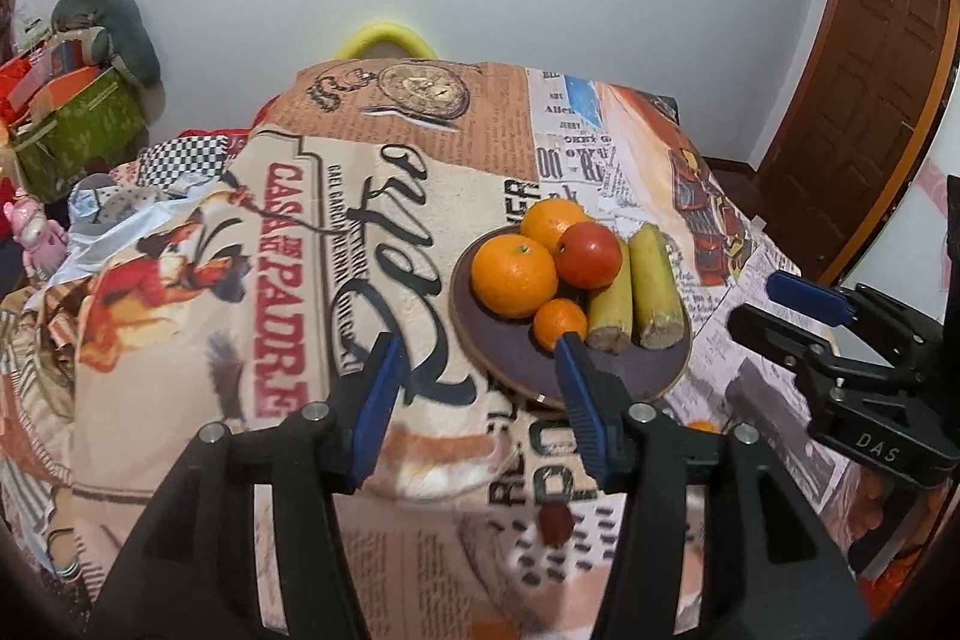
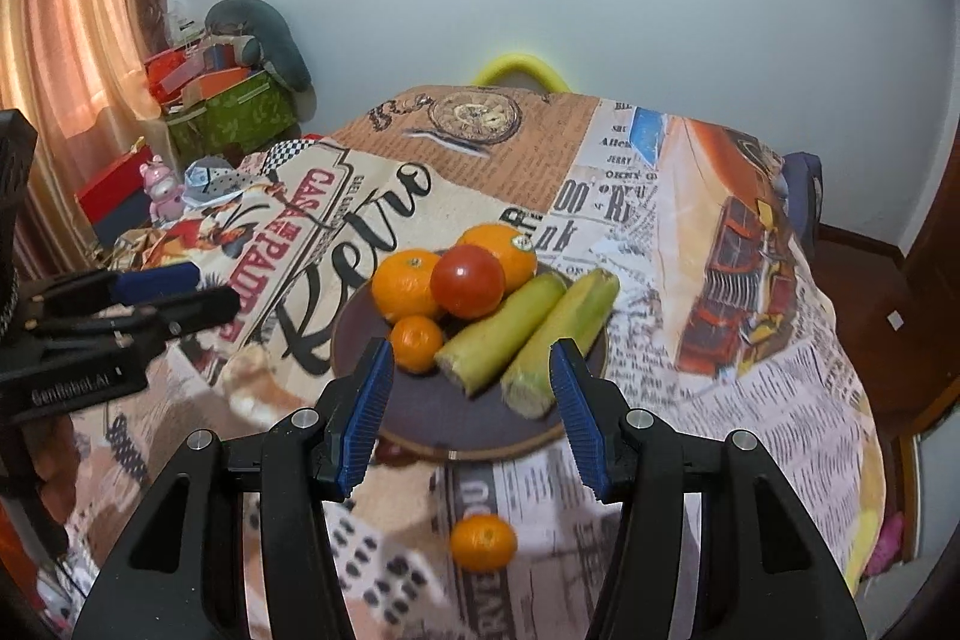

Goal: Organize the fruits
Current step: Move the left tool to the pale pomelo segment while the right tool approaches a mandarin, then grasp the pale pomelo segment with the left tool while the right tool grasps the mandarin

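A dark round plate (image 2: 456, 418) (image 1: 516, 358) on the printed tablecloth holds two large oranges (image 2: 405, 292) (image 1: 513, 274), a red tomato (image 2: 468, 280) (image 1: 589, 255), a small mandarin (image 2: 417, 343) (image 1: 558, 322) and two green corn cobs (image 2: 504, 334) (image 1: 657, 292). Another mandarin (image 2: 483, 543) lies loose on the cloth in front of the plate. A small dark red fruit (image 1: 555, 520) lies on the cloth near me. My left gripper (image 1: 477, 364) is open and empty left of the plate. My right gripper (image 2: 471, 370) is open and empty above the plate's near edge.
The table (image 2: 750, 340) is covered by a retro newspaper-print cloth that drops off at the right and near edges. A green box and clutter (image 2: 234, 106) stand at the far left. A wooden door (image 1: 870, 88) is at the right. A yellow chair back (image 2: 519, 70) is behind the table.
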A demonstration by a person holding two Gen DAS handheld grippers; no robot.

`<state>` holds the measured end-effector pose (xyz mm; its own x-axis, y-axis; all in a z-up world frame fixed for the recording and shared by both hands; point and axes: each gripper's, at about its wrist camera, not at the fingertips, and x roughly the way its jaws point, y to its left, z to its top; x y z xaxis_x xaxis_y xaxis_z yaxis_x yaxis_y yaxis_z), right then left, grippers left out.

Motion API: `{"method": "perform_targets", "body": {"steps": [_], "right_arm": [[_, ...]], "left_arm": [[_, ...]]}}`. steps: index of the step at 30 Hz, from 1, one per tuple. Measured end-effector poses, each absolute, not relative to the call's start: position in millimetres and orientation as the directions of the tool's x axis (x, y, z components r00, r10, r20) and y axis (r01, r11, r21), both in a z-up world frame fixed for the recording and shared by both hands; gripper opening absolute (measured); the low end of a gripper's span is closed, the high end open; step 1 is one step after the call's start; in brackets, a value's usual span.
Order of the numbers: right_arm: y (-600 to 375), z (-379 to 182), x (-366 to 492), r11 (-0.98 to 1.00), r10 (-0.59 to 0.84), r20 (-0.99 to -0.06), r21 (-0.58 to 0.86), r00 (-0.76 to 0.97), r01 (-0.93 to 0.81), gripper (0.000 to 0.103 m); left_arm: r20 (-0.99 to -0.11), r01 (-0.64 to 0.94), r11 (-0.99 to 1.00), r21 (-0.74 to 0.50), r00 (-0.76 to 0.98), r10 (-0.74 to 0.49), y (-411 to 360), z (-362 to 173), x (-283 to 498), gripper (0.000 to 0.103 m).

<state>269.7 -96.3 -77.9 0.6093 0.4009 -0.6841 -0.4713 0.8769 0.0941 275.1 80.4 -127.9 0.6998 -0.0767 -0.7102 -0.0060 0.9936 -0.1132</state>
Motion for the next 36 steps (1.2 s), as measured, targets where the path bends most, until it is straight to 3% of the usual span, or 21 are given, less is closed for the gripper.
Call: {"method": "perform_targets", "body": {"steps": [10,22,32,36], "right_arm": [[-104,-98,242,0.886,0.347,-0.730,0.050,0.588,-0.461,0.051],[-108,-140,233,0.888,0.307,-0.792,0.041,0.527,-0.457,0.052],[-112,-158,240,0.888,0.319,-0.812,0.077,0.488,-0.453,0.052],[-110,-163,244,0.887,0.322,-0.818,0.084,0.477,-0.455,0.052]], "left_arm": [[-0.798,-0.023,0.998,-0.060,0.602,-0.035,99,-171,254,0.058],[-0.854,-0.128,0.981,-0.144,0.517,-0.058,104,-216,269,0.063],[-0.853,-0.253,0.955,-0.155,0.522,0.000,97,-223,298,0.090],[-0.866,-0.297,0.946,-0.128,0.498,0.039,96,-233,311,0.093]]}}
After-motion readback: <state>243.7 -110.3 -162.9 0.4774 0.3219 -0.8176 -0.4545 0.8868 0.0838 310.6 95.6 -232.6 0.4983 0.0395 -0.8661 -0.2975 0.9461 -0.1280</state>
